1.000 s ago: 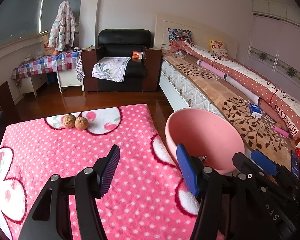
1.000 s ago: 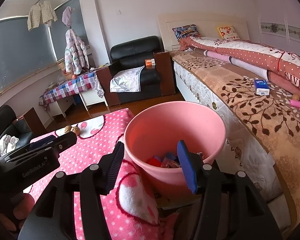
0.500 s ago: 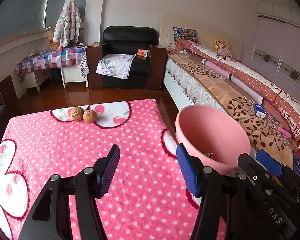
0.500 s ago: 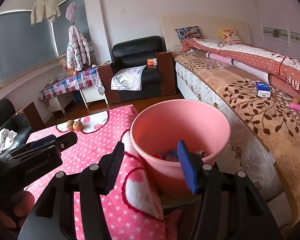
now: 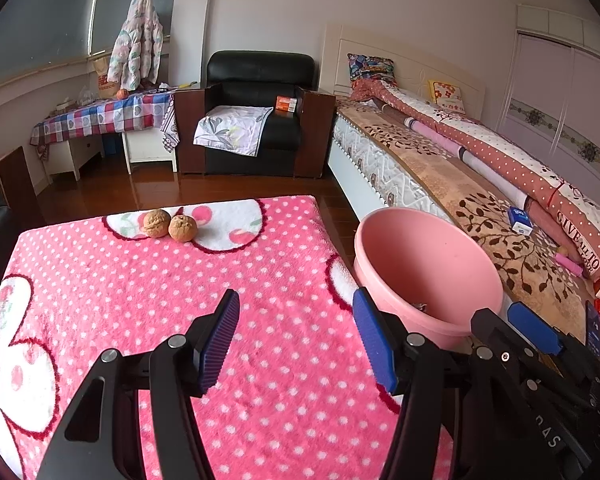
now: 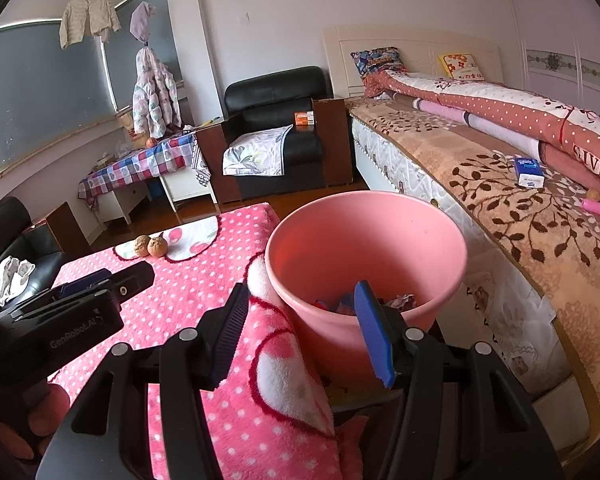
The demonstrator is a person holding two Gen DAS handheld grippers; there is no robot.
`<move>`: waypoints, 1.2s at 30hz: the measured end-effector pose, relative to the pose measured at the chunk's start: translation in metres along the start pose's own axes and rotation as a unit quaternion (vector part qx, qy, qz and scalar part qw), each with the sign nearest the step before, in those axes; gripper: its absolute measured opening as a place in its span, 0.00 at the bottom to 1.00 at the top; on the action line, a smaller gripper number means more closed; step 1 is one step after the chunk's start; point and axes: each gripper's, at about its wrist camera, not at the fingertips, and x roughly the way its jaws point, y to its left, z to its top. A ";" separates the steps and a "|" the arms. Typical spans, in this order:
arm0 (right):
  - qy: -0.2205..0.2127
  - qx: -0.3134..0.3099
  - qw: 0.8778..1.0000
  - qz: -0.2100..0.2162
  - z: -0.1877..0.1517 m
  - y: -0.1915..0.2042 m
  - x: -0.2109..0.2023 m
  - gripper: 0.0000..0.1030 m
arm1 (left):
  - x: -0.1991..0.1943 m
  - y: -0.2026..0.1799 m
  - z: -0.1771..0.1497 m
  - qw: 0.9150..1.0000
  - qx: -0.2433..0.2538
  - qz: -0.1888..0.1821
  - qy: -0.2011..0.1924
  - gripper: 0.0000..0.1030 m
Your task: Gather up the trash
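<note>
A pink bucket (image 5: pixel 428 272) stands beside the table's right edge; in the right wrist view (image 6: pixel 364 248) it holds several pieces of trash (image 6: pixel 340 304) at the bottom. Two walnuts (image 5: pixel 170 225) lie at the far end of the pink polka-dot blanket (image 5: pixel 140 300) on the table; they also show in the right wrist view (image 6: pixel 150 245). My left gripper (image 5: pixel 296 340) is open and empty above the blanket. My right gripper (image 6: pixel 300 328) is open and empty, near the bucket's near rim; it also shows in the left wrist view (image 5: pixel 532 332).
A bed (image 5: pixel 480 184) with rolled quilts runs along the right, with a blue box (image 6: pixel 528 172) on it. A black armchair (image 5: pixel 256 112) and a checked-cloth table (image 5: pixel 100 116) stand at the back. The wooden floor (image 5: pixel 160 188) lies between them.
Both grippers have drawn back and risen a little; the bucket and walnuts sit farther away in view. Both stay open and empty.
</note>
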 end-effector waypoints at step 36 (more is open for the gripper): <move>0.002 0.000 1.000 -0.001 -0.001 0.000 0.002 0.54 | 0.003 0.000 -0.004 1.000 0.001 -0.002 0.003 0.56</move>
